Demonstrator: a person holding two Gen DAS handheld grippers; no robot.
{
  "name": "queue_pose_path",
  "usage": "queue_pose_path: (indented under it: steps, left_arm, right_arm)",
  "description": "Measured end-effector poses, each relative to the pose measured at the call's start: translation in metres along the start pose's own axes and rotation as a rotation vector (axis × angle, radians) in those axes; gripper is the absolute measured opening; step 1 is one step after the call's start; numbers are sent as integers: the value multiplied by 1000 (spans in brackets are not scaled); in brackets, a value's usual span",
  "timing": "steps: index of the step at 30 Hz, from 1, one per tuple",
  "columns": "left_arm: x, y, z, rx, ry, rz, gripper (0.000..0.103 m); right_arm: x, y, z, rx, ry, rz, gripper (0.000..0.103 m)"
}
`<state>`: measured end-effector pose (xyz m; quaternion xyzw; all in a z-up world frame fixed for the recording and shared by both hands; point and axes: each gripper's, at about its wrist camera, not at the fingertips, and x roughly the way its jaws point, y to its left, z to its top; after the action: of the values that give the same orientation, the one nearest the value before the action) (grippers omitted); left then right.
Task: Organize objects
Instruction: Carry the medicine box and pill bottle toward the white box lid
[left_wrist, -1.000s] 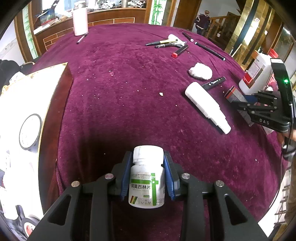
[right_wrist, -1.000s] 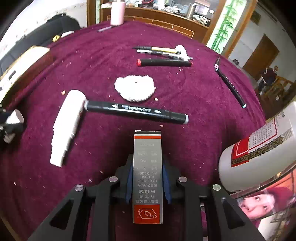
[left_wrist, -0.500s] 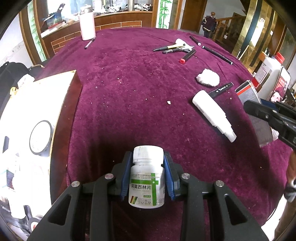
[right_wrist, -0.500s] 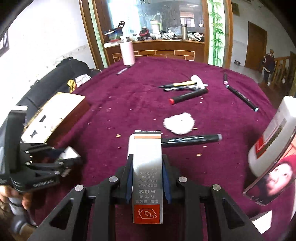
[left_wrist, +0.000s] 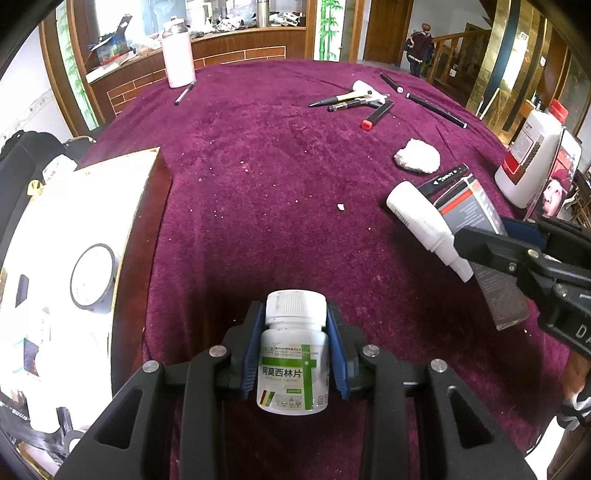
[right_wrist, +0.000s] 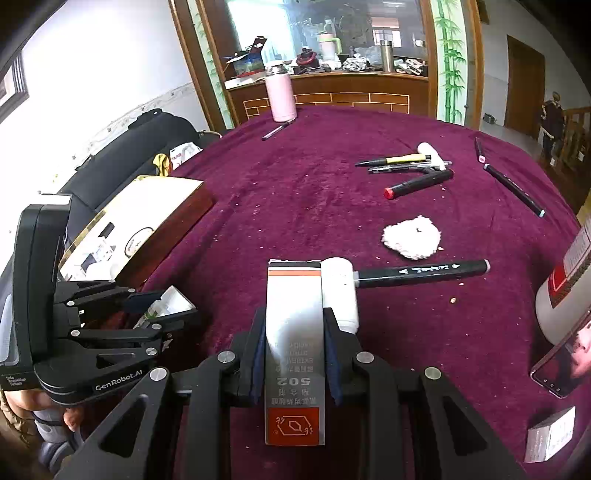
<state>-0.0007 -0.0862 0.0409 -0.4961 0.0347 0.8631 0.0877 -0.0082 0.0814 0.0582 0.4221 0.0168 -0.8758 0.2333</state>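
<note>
We could not read much of the open box (left_wrist: 92, 229) at the left edge of the bench (left_wrist: 280, 192): glare washed out its contents, and only a dark roll of tape (left_wrist: 94, 275) stood out inside. In the left wrist view the white tube (left_wrist: 424, 221) partly covered the black marker (left_wrist: 448, 176), and the right tongs (left_wrist: 491, 236) hid the lower part of the grey glue box (left_wrist: 476, 214). In the right wrist view the pill bottle (right_wrist: 166, 302) showed only as a sliver between the left tongs (right_wrist: 162, 306), and the hand (right_wrist: 51, 406) beneath them was cut off at the frame's edge. The left tongs were clamped on the pill bottle's shoulders, cap pointing away, held above the near side of the bench beside the open box and tilted steeply down. The right tongs were clamped on the long sides of the glue box, raised off the bench at the right, near the tube. Farther off lay a white pad (right_wrist: 412, 238), a cluster of pens (right_wrist: 410, 166) and a pink flask (right_wrist: 281, 98).
</note>
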Motion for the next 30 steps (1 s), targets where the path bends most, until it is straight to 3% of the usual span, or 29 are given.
queue_pose_path:
  steps: [30]
  left_arm:
    - [-33, 24, 8, -17, -88, 51, 32]
  right_arm:
    - [-2, 31, 10, -60, -11, 19, 30]
